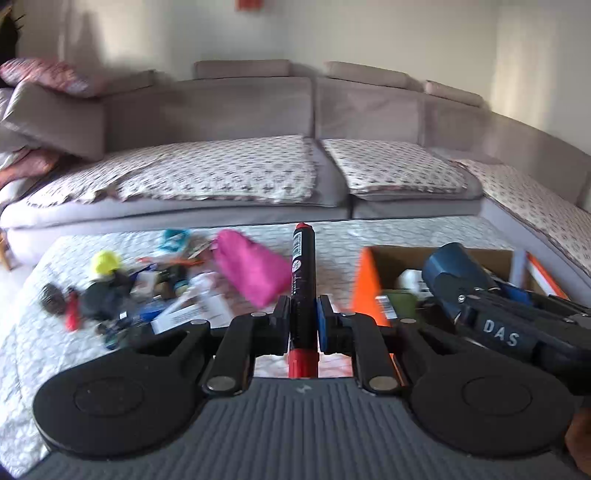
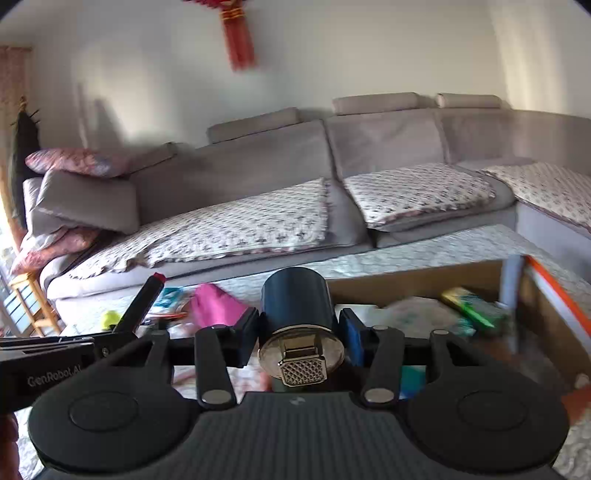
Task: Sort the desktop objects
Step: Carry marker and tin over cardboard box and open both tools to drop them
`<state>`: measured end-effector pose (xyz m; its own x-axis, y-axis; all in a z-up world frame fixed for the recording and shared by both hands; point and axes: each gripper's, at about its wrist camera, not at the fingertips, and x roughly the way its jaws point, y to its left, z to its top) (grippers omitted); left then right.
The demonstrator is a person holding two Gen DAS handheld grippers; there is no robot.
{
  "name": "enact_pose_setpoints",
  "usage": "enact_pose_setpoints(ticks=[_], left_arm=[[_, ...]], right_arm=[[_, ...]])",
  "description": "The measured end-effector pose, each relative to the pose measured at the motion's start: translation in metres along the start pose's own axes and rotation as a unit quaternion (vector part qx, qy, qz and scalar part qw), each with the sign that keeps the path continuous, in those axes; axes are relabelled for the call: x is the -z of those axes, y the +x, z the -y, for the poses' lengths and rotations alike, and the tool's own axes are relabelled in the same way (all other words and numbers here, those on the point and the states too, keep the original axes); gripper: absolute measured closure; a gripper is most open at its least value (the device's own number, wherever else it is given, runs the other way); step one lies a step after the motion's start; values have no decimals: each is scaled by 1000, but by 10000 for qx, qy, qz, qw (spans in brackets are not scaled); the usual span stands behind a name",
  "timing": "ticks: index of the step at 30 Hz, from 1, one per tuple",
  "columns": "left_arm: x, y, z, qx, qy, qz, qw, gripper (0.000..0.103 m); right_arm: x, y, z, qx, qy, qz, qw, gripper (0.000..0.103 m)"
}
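Right gripper (image 2: 298, 334): pads clamped on a dark blue cylindrical container (image 2: 295, 301) with a metal flip-clasp lid facing the camera. Left gripper (image 2: 125, 326), at left edge: holds a black marker (image 2: 142, 301) with red tip. Open cardboard box (image 2: 417, 282), right. Pink pouch (image 2: 212, 304), blurred clutter. Grey sofa (image 2: 258, 166) behind.

I look across at a long grey corner sofa (image 2: 258, 173) whose seats are covered with patterned quilted pads (image 1: 221, 173). Pink patterned pillows (image 2: 74, 162) are piled at its left end. Behind it stands a plain pale wall (image 1: 369, 33) with soft daylight and shadows, and a red tasselled ornament (image 2: 236, 33) hangs there. A wooden stool (image 2: 29, 306) sits far left.
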<state>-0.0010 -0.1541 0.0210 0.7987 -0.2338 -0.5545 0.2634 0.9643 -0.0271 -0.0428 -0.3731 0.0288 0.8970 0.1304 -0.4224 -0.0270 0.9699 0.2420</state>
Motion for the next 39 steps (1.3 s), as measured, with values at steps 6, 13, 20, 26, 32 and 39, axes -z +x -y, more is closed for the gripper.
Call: enact_pose_setpoints(ticks=[6,13,20,26,32,39], left_arm=[[-6,18,36,278,318,22,9991,87],[-2,31,65,511,548,-32,9972,87],[6,45,73,548,695,-135,9960,87],[8,49,76,496,750,-214,9957,87],[9,42,76,511,701,-127,9961,62],[7,35,70,576,610,92,9964,19]], right_arm=[[3,-8,38,264,309,81,9991,56],[9,-10,75,568,573,117,9967,56],[15,-7,101,830,784,112,9934,56],[18,-3,105,931,825,48,9922,56],[22,4,110,972,911,-32,9911,55],[20,1,101,915,920,241,9913,21]])
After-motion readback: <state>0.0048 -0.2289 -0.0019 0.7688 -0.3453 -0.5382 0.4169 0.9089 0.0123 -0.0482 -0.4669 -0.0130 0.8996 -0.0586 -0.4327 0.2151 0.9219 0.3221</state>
